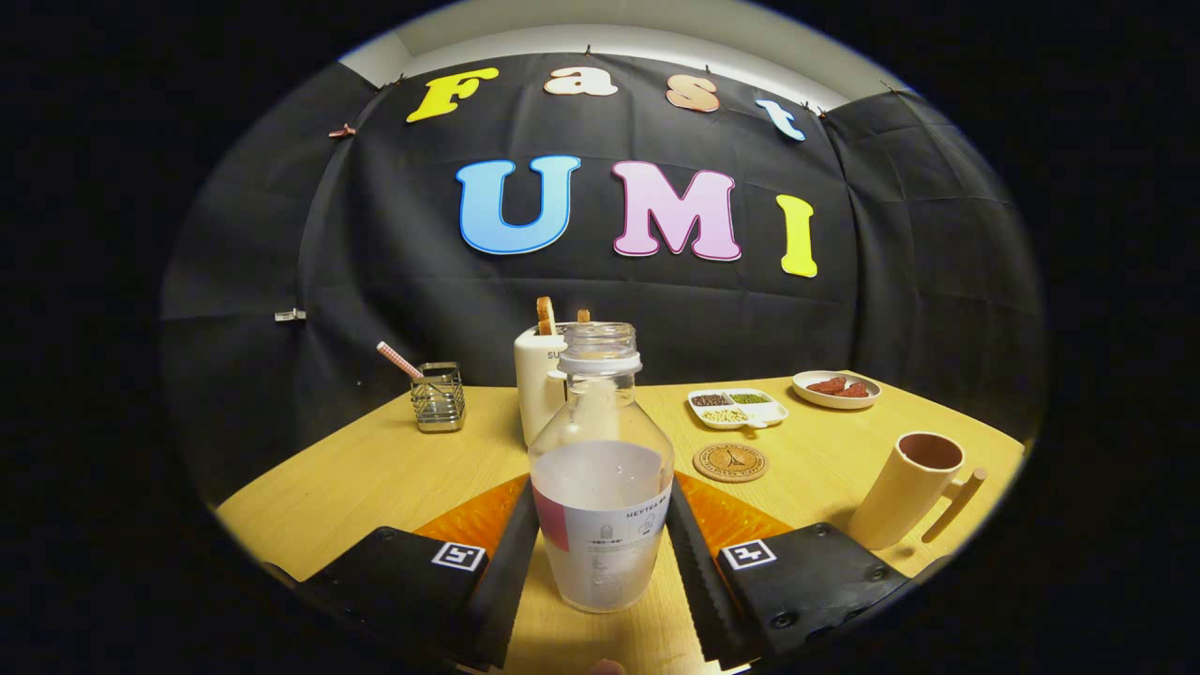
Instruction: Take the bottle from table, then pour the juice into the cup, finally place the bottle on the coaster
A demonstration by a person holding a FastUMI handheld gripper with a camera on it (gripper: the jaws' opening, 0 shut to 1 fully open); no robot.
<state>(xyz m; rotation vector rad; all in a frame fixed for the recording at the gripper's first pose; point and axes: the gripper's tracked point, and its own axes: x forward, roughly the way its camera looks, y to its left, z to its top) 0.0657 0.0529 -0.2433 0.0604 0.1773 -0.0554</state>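
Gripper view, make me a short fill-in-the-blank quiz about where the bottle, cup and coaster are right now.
1. The bottle stands between the fingers of the hand-held gripper and has no ____ on its mouth.
2. The round coaster lies ____ the bottle, nothing on it.
3. The cup stands upright and looks ____ inside.

Missing words: cap; beyond; empty

bottle (601, 469) stands between the fingers (695, 553) (coaster (730, 462) just beyond, cup (909, 489) farther right).
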